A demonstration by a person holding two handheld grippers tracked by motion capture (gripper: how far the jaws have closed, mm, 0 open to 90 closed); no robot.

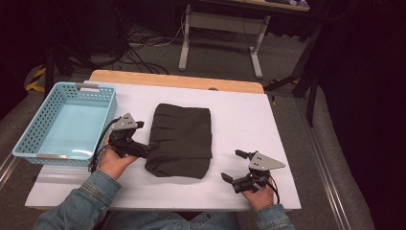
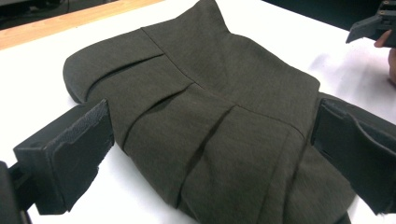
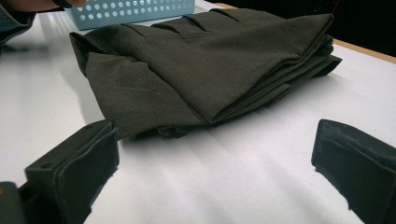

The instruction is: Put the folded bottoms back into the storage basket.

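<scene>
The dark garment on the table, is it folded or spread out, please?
Folded: the dark garment shows stacked layers along its edge in the right gripper view.

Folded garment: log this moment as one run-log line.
garment: folded, on white table | left gripper: open, at garment's left edge | right gripper: open, apart from garment | basket: empty

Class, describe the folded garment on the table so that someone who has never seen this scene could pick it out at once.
Start at the white table top, with a light blue perforated basket at its left end. Just right of that basket, mid-table, lies the folded garment, between the open left gripper and the open right gripper. It is the one soft, dark olive-grey thing there, pleated across its top.
</scene>
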